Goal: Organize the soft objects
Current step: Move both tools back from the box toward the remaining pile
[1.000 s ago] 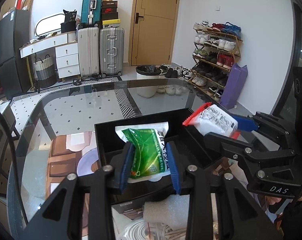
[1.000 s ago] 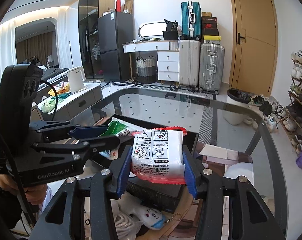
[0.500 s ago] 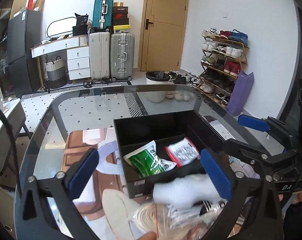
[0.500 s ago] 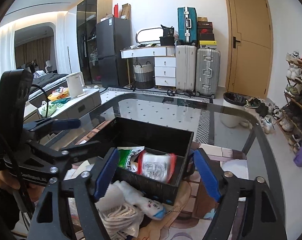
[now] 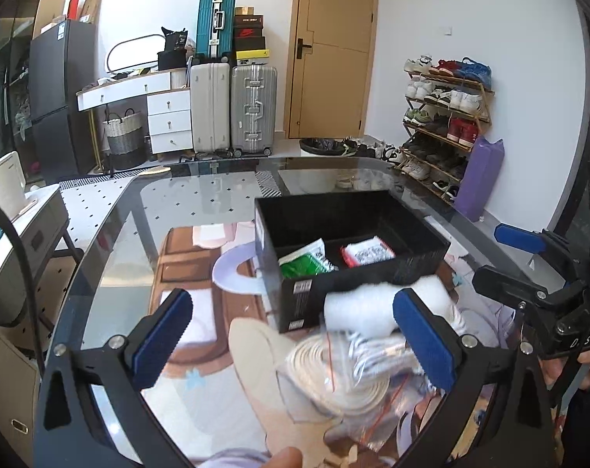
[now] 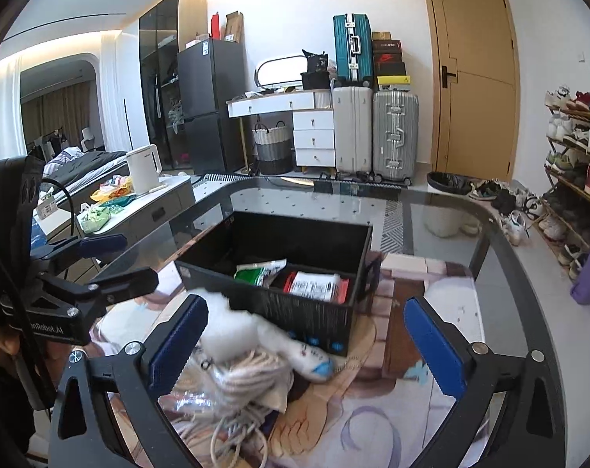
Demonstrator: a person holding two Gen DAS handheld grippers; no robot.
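Before black box point(image 5: 357, 288): white plush point(image 6: 232, 331), rope bundle point(image 6: 248, 378) between; left gripper point(image 5: 295, 335) spread empty, right gripper point(image 6: 302, 341) jaws opening, empty.

The black box point(image 6: 271, 300) stands open at the top on the glass table point(image 5: 201, 202), so its back half is free to reach from above; a green packet point(image 6: 260, 272) and a red-edged packet point(image 6: 318, 286) fill the front of its floor. Before the box's near wall, a white plush toy point(image 6: 232, 331) and a bagged coil of rope point(image 6: 248, 380) crowd the way. Left of the box and behind it, the tabletop lies bare.
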